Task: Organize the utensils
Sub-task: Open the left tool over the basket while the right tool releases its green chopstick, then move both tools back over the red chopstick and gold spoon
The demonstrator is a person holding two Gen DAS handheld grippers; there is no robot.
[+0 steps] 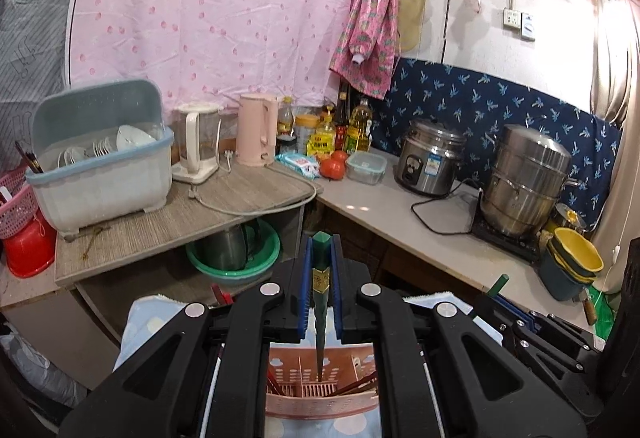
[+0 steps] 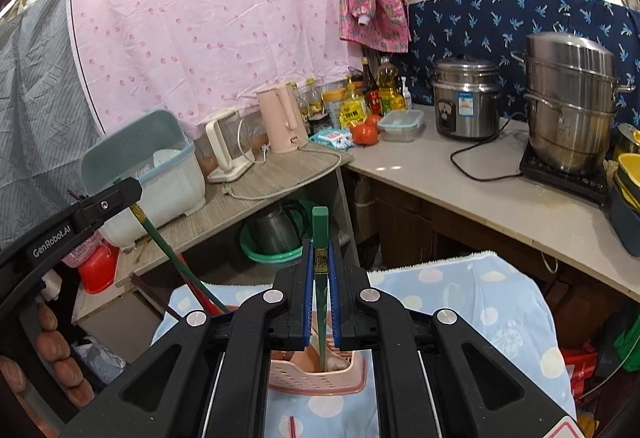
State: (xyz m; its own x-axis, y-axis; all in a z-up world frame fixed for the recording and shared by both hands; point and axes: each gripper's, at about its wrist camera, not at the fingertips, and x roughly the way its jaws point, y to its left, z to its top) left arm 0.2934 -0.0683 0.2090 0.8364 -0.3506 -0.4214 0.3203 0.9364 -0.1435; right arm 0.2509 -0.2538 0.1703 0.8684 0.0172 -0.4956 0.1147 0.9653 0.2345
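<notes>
Off to the left of the left gripper's (image 1: pixel 320 270) fingers, on the wooden counter (image 1: pixel 224 197), stands a lidded dish rack (image 1: pixel 104 165) with plates inside, and nearer the fingers a white blender (image 1: pixel 198 145) and a pink kettle (image 1: pixel 256 129). The left gripper's blue-padded fingers (image 1: pixel 305 286) are pinched on a green chopstick (image 1: pixel 321 302), which stands nearly upright between them: its square top rises above the fingertips and its thin tip reaches down into the pink perforated utensil holder (image 1: pixel 320 394) directly below the fingers, where dark red chopsticks (image 1: pixel 276 384) already lean. In the right wrist view, the left gripper (image 2: pixel 120 193) shows at the left with its green chopstick (image 2: pixel 176 262) slanting down toward the holder. The right gripper (image 2: pixel 320 270) likewise has its fingers (image 2: pixel 308 278) clamped on a second green chopstick (image 2: pixel 320 278), upright between the pads, with its lower end inside the utensil holder (image 2: pixel 320 382) just beneath the fingers. The holder sits on a blue dotted cloth (image 2: pixel 460 302) that spreads to the right of the fingers. Beyond and to the right of the fingers, on the pale counter (image 2: pixel 460 189), are a tomato (image 2: pixel 365 133), a clear lidded box (image 2: pixel 400 125), a steel rice cooker (image 2: pixel 466 97) and a tall steel steamer pot (image 2: pixel 572 101).
</notes>
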